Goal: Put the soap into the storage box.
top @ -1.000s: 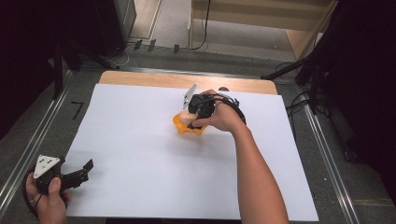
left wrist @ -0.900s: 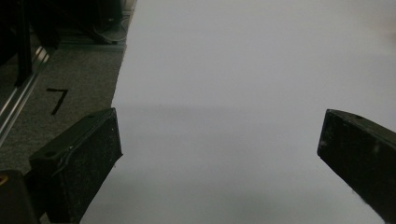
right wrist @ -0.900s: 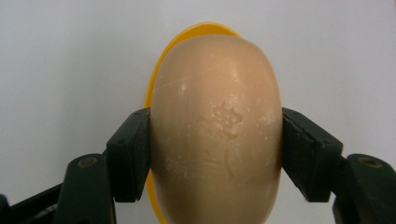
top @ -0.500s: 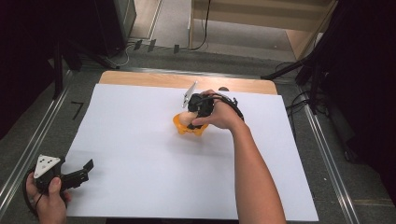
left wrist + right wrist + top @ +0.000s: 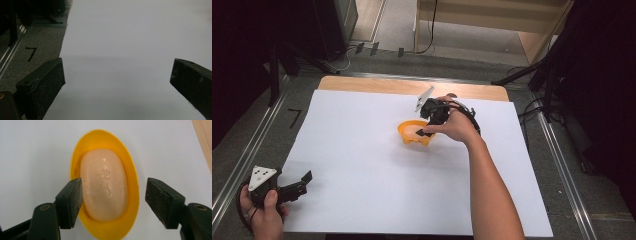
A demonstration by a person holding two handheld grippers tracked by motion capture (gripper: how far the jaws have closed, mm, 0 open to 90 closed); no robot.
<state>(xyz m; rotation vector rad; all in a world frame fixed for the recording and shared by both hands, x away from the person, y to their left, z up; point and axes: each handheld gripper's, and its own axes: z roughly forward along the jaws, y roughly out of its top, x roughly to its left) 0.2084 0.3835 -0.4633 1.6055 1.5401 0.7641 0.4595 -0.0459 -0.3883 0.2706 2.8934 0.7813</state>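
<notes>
Hovering right gripper over soap bar in yellow dish, centre-far on white sheet; jaws spread, straddling soap and right rim. Likely grasp step; next: recentre, close. Right gripper view shows soap embossing. Left gripper spread, idle near-left.

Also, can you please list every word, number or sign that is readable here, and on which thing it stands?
Soap bar in the yellow dish: embossed mark, too faint to read.
Grey floor beside the white sheet: black tape mark shaped like "7", perhaps only a corner marker.
No other text.
</notes>
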